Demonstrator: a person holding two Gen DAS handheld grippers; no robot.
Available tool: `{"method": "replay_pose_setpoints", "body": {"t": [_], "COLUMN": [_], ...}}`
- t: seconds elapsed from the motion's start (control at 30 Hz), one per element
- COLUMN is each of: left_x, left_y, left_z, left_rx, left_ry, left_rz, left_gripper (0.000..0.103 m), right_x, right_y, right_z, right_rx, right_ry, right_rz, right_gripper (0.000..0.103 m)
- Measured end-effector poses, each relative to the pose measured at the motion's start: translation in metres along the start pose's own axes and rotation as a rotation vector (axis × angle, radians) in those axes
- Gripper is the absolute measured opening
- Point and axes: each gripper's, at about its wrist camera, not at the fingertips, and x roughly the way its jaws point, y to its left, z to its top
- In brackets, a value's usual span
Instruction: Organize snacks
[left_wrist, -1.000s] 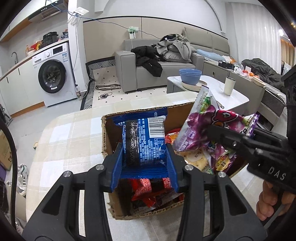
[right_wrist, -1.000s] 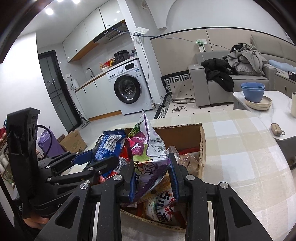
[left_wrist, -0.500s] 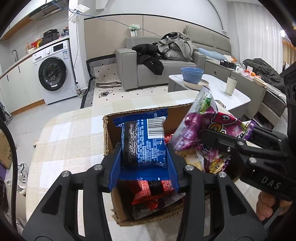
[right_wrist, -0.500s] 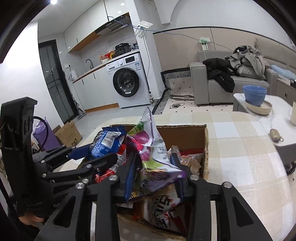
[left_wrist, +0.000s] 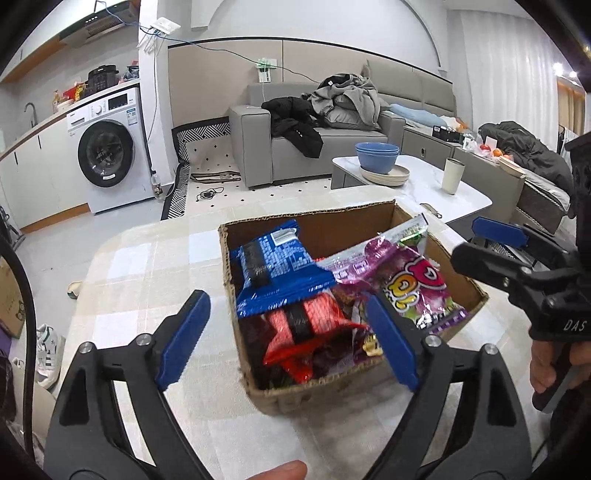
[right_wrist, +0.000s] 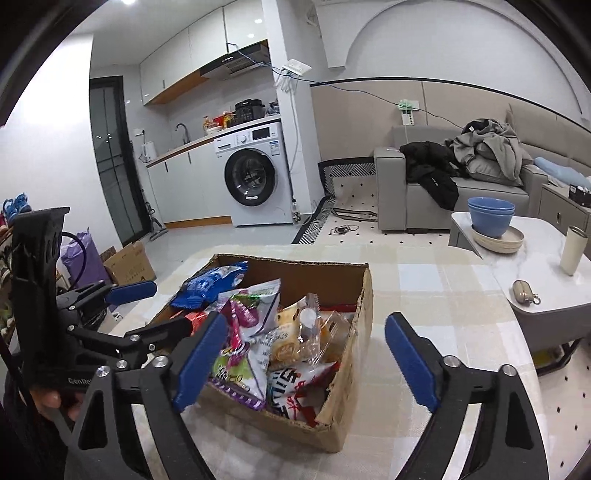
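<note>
Both grippers — left (left_wrist: 288, 328), right (right_wrist: 306, 354) — hung spread and empty by the box (left_wrist: 369, 218), snacks (left_wrist: 280, 266) inside.

Right wrist view: both grippers spread wide over a filled cardboard box.

The right gripper (right_wrist: 306, 354) stands with its blue-padded jaws wide apart and nothing between them; the left pad overlaps the near left part of the cardboard box (right_wrist: 364, 306), the right pad sits over the checked tablecloth (right_wrist: 436, 280). The box holds a blue packet (right_wrist: 210, 280) at its far left, a purple snack bag (right_wrist: 247, 314) beside it, clear-wrapped biscuits (right_wrist: 295, 343) in the middle and a red-and-white packet (right_wrist: 291, 391) at the near edge. The left gripper (right_wrist: 147, 306), at the left of the box, is also spread and holds nothing. Behind stand a washing machine (right_wrist: 251, 177) and a blue bowl (right_wrist: 489, 216).
</note>
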Motion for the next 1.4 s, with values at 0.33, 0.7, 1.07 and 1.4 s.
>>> {"method": "replay_pose_setpoints", "body": {"t": [0.33, 0.7, 1.07, 1.4], "left_x": [-0.048, -0.093, -0.11, -0.106], "left_y": [0.013, 0.025, 0.028, 0.029], "left_z": [-0.037, -0.08, -0.101, -0.114], "left_rx": [-0.06, -0.106, -0.122, -0.136], "left_ry": [-0.091, -0.162, -0.206, -0.215], "left_rz": [-0.013, 0.006, 0.026, 0.03], "left_gripper": [0.102, 0.102, 0.102, 0.102], "right_x": [-0.029, -0.056, -0.066, -0.073], "right_y": [0.005, 0.009, 0.012, 0.012], "right_z": [-0.023, -0.053, -0.077, -0.085], "right_rx": [-0.028, -0.046, -0.034, -0.029], "right_ry": [-0.086, -0.166, -0.176, -0.211], "right_rz": [0.07, 0.092, 0.098, 0.092], "right_gripper": [0.102, 0.103, 0.103, 0.103]}}
